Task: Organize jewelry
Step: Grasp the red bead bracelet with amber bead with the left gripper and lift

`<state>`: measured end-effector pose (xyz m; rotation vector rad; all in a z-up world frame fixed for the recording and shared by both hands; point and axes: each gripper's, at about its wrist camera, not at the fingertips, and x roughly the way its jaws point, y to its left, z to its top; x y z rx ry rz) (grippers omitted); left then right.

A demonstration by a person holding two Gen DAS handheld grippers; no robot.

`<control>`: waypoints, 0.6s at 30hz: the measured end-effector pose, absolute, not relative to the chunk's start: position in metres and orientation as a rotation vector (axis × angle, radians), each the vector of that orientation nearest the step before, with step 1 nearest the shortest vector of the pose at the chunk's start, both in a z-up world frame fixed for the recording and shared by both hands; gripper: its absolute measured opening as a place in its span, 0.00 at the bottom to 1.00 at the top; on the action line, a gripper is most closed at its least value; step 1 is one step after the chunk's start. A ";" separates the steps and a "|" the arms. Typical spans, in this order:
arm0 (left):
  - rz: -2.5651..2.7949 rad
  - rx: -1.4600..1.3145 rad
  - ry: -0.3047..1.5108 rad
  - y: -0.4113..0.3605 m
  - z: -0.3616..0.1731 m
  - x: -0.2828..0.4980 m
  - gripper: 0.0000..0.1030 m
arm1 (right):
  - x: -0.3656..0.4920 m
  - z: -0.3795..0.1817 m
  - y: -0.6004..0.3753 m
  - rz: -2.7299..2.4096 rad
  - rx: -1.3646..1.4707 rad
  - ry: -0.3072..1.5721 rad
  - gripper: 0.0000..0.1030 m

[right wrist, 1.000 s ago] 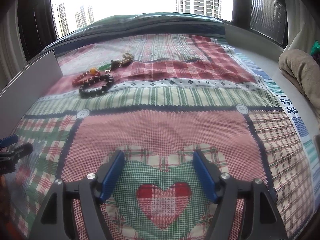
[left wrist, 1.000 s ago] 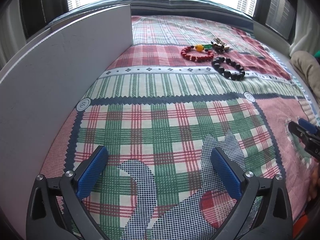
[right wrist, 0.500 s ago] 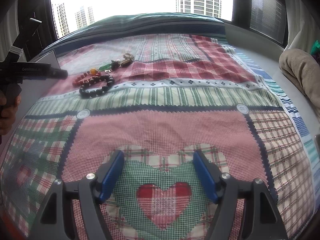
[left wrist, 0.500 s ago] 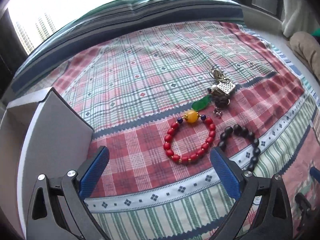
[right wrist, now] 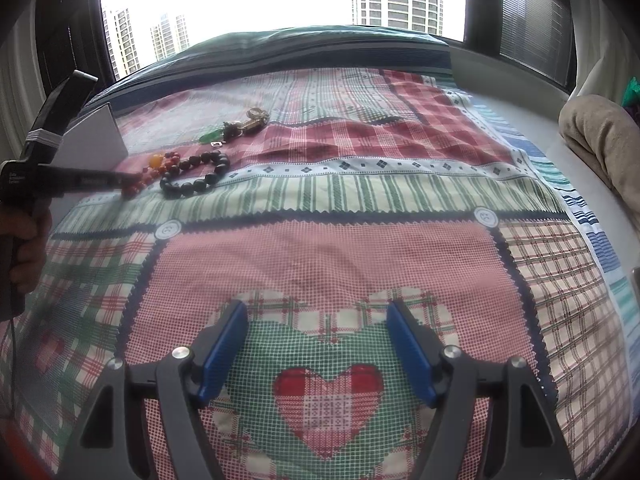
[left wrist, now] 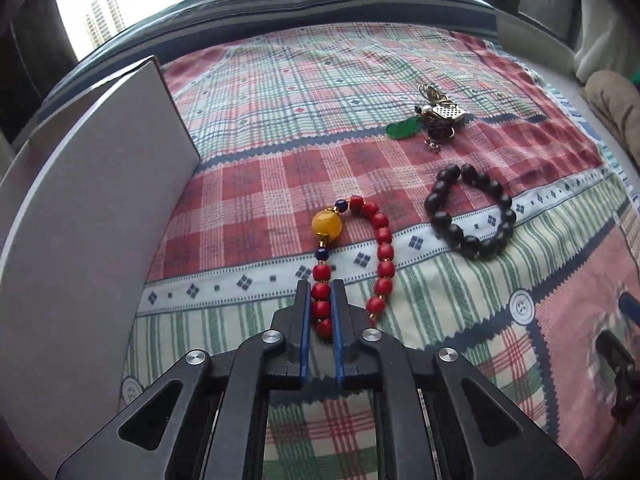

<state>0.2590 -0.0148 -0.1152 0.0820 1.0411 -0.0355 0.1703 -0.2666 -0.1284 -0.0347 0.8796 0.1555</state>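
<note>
My left gripper, just swung in and clamped on the red bracelet, can now carry it toward the box at nine o'clock; my right gripper hangs open, empty.

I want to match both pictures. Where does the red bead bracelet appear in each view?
Left wrist: red bead bracelet at lower centre, pinched in the shut left claw.
Right wrist: far left, middle height, at that claw's tip.
Shared landmark: black bead bracelet, just right of it.

2 bracelets – red, black, 1 keychain
</note>
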 end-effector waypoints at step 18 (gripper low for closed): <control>-0.117 0.078 1.016 0.002 -0.112 0.226 0.58 | 0.170 -0.129 -0.265 0.145 -0.060 0.885 0.72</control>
